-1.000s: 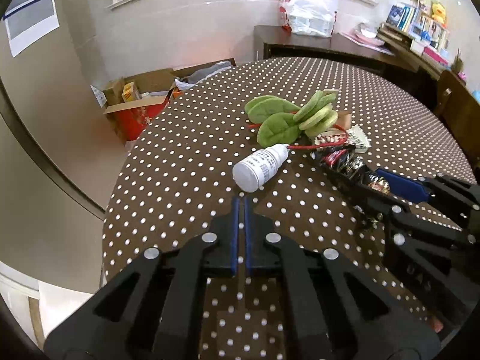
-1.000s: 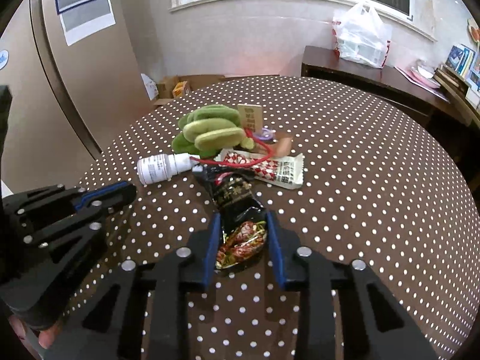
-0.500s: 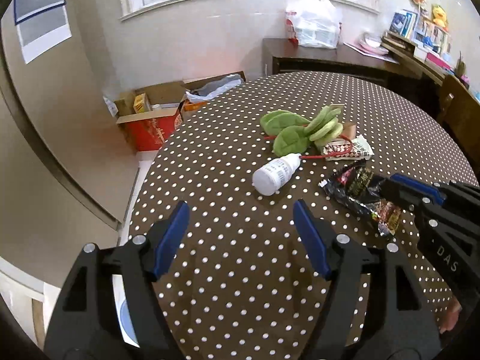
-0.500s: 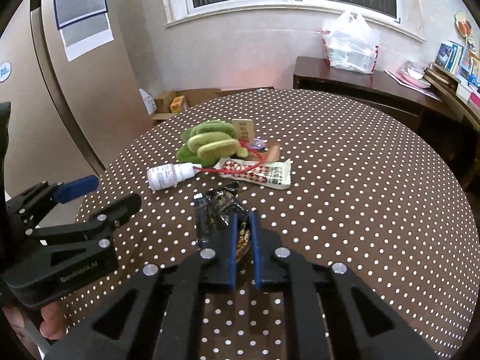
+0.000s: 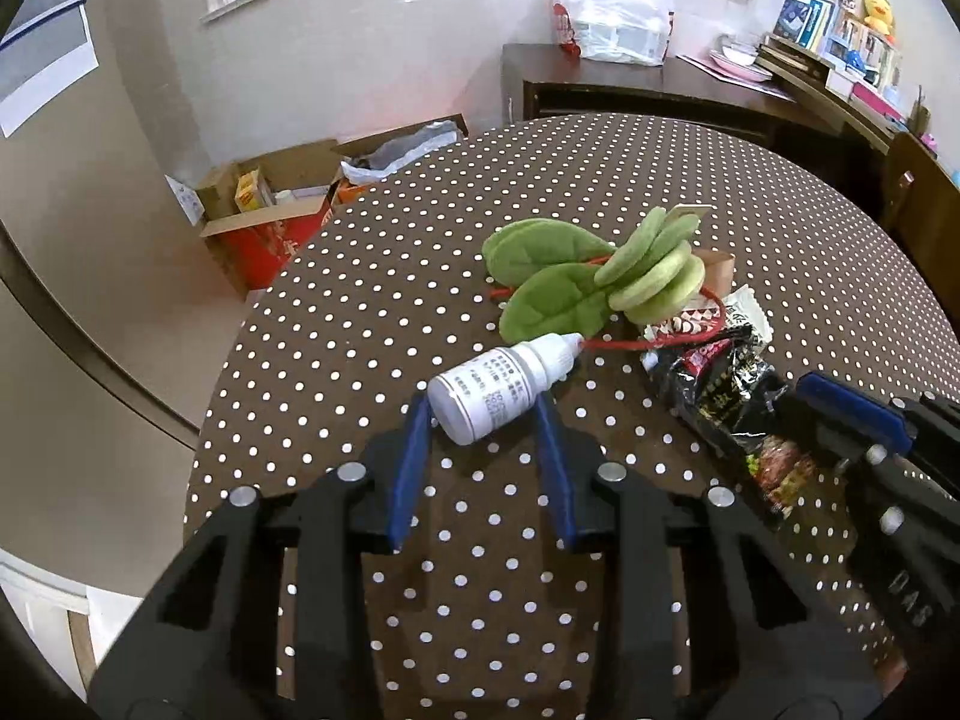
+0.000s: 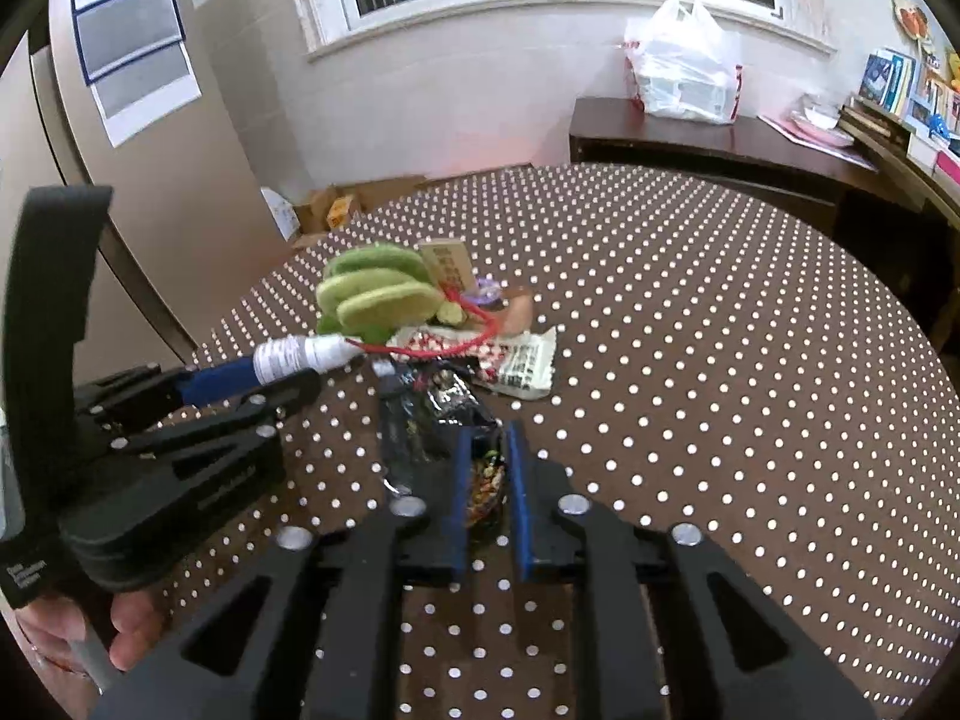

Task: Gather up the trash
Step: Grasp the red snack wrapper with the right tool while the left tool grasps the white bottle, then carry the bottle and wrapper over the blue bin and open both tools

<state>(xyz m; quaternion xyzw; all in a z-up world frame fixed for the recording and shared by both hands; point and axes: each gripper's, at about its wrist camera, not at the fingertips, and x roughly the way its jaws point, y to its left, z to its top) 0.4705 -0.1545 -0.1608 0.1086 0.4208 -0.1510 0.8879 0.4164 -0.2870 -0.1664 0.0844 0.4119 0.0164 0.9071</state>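
The base of the white bottle point(image 5: 503, 387) is flanked by the closing left tool point(image 5: 485, 420); pad contact cannot be told. The dark snack wrapper point(image 6: 447, 414), just right of the bottle, is partly hidden between the opening right tool point(image 6: 487, 474). Beyond the bottle, the dotted table point(image 6: 720, 360) lies bare to its far edge.
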